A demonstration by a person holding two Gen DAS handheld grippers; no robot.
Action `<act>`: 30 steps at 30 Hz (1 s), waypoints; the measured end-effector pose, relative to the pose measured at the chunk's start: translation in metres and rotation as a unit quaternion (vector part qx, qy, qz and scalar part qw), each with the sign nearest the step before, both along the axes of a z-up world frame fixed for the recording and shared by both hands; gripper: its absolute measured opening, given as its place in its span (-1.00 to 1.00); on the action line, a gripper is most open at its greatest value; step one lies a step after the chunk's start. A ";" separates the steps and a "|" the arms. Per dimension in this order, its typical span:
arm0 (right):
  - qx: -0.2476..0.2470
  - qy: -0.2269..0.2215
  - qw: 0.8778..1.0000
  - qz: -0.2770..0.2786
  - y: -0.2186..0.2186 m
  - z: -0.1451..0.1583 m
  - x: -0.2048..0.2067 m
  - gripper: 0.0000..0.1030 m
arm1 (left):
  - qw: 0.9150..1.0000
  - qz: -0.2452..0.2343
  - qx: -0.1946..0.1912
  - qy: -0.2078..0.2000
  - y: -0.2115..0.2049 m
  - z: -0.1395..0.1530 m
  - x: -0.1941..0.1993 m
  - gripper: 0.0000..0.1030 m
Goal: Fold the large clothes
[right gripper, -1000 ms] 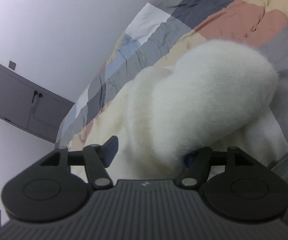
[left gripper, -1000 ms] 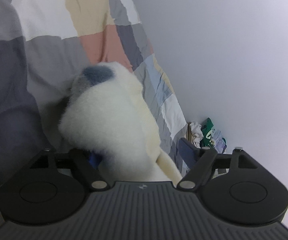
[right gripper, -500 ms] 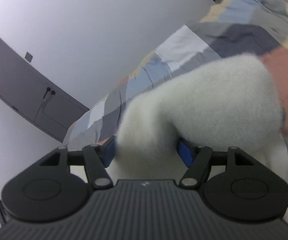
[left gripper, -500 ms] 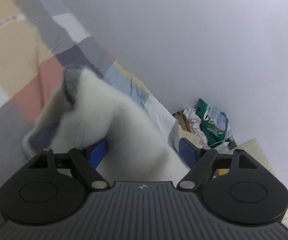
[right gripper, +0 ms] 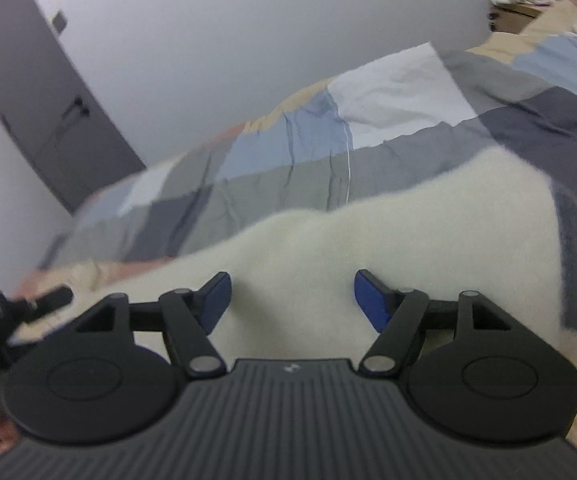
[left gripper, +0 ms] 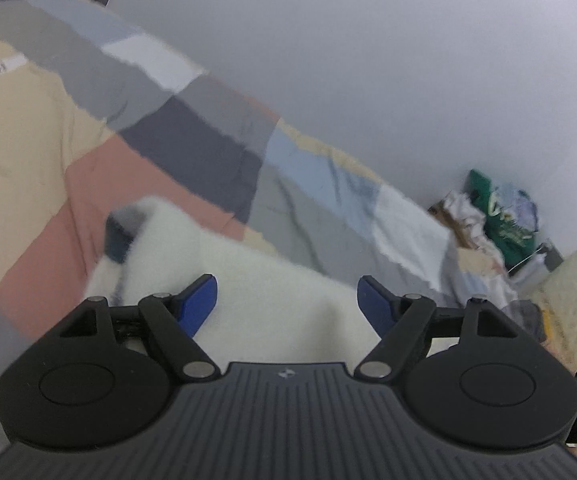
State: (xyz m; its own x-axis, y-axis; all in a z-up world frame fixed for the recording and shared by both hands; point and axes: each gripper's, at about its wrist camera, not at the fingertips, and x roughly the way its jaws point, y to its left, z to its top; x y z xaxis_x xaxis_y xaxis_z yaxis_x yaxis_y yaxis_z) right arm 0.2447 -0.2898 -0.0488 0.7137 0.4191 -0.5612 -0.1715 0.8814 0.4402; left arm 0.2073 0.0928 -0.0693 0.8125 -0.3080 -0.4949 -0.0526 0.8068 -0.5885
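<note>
On the quilt (left gripper: 192,148), toward its near edge, one fleece (left gripper: 280,300) is spread: cream, fluffy, with a dark trim at its corner. Two grippers are counted. The left gripper (left gripper: 286,300) and right gripper (right gripper: 291,296) are both seen spread wide over the fleece, nothing clamped. One clothes pile (left gripper: 500,216) is seen at the far corner, blurred. The fleece's near part is hidden by the grippers.

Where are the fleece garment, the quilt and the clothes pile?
fleece garment (right gripper: 428,240), right wrist view, its broad cream body.
quilt (left gripper: 192,148), left wrist view, a dark grey patch.
clothes pile (left gripper: 504,220), left wrist view, the green item.
</note>
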 end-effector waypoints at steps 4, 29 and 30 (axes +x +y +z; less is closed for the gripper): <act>-0.007 -0.008 1.000 0.007 0.004 -0.003 0.009 0.36 | 1.000 -0.011 0.016 0.002 0.000 -0.011 0.012 0.57; -0.071 -0.068 0.987 -0.126 -0.066 0.037 -0.014 0.91 | 0.990 0.096 0.100 0.007 0.058 0.021 -0.015 0.60; -0.071 -0.069 0.986 -0.132 -0.071 0.036 -0.012 0.93 | 0.990 0.098 0.096 0.017 0.063 0.017 -0.014 0.60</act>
State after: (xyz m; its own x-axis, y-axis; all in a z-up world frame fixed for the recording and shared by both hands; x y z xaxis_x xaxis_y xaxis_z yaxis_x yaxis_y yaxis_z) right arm 0.2325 -0.3606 -0.0126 0.8614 0.1317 -0.4906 0.0231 0.9547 0.2968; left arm 0.1936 0.1555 -0.0525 0.8292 -0.0441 -0.5572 -0.2361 0.8760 -0.4207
